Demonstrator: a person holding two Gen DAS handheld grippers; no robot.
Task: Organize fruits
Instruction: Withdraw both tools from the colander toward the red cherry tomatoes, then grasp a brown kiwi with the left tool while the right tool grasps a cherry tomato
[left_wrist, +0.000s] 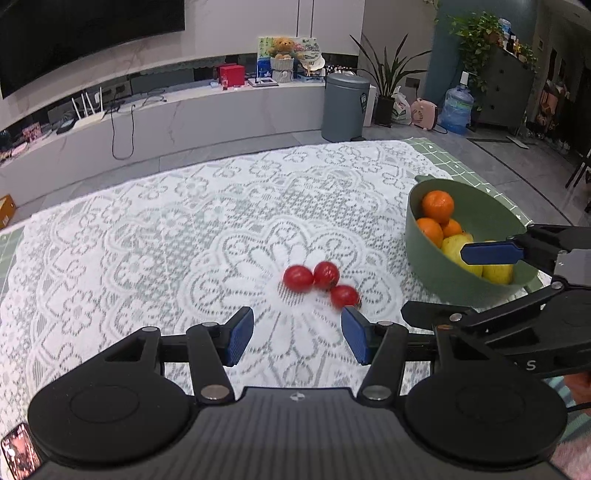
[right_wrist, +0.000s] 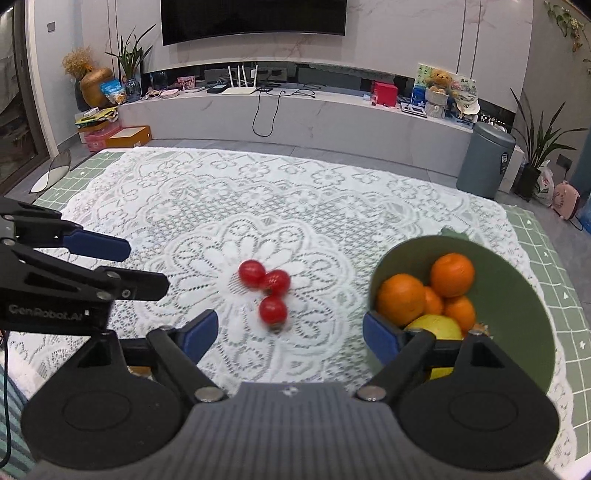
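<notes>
Left wrist view: the left tongs (left_wrist: 297, 334) stand partly open with nothing between the blue pads, just short of three red tomatoes (left_wrist: 320, 279) that lie clustered and touching on the white lace cloth (left_wrist: 147, 240) over the desk. Right wrist view: the right tongs (right_wrist: 290, 332) are spread wide and empty, one pad over the rim of the green bowl (right_wrist: 517, 295). That bowl sits to the right of the tomatoes, near but apart, and holds several oranges (right_wrist: 452, 275) and yellow fruit (right_wrist: 437, 326).
</notes>
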